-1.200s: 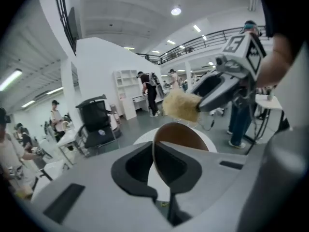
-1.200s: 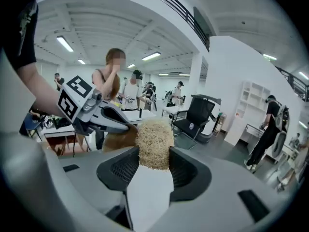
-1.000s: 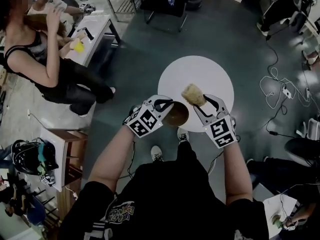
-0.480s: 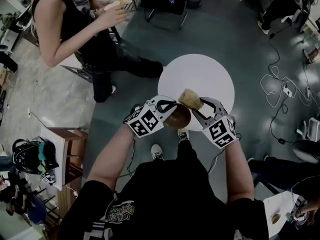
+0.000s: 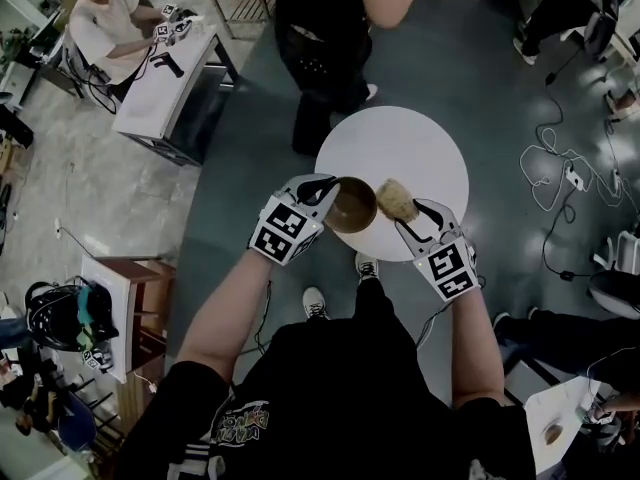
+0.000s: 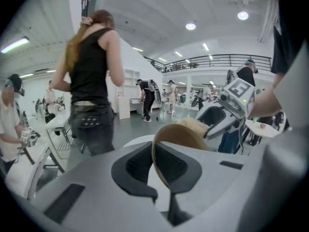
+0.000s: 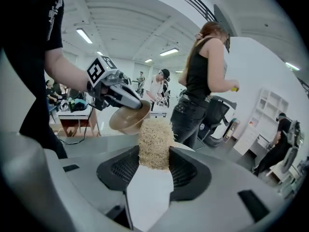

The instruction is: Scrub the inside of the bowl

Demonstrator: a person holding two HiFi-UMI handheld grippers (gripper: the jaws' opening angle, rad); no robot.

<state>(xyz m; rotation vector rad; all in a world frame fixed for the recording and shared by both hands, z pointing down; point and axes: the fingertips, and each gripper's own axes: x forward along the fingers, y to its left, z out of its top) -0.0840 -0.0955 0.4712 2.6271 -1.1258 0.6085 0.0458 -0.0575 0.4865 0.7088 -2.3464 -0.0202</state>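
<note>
My left gripper (image 5: 330, 194) is shut on the rim of a brown bowl (image 5: 351, 205), held in the air over the near edge of the round white table (image 5: 400, 148). In the left gripper view the bowl (image 6: 176, 138) stands on edge between the jaws. My right gripper (image 5: 408, 211) is shut on a tan fibrous scrubber (image 5: 396, 199), just right of the bowl and apart from it. In the right gripper view the scrubber (image 7: 155, 143) sits between the pads, with the bowl (image 7: 129, 119) and the left gripper (image 7: 126, 100) just beyond it.
A person in black (image 5: 325, 28) stands at the table's far side. A white desk (image 5: 165, 68) with a seated person is at the upper left. Cables (image 5: 560, 183) lie on the floor at the right, a small shelf (image 5: 120, 308) at the left.
The bowl and left gripper have risen and rolled, tilting the bowl's mouth toward the scrubber. The scrubber has drawn slightly right of the bowl. The standing person has walked from the left to behind the table.
</note>
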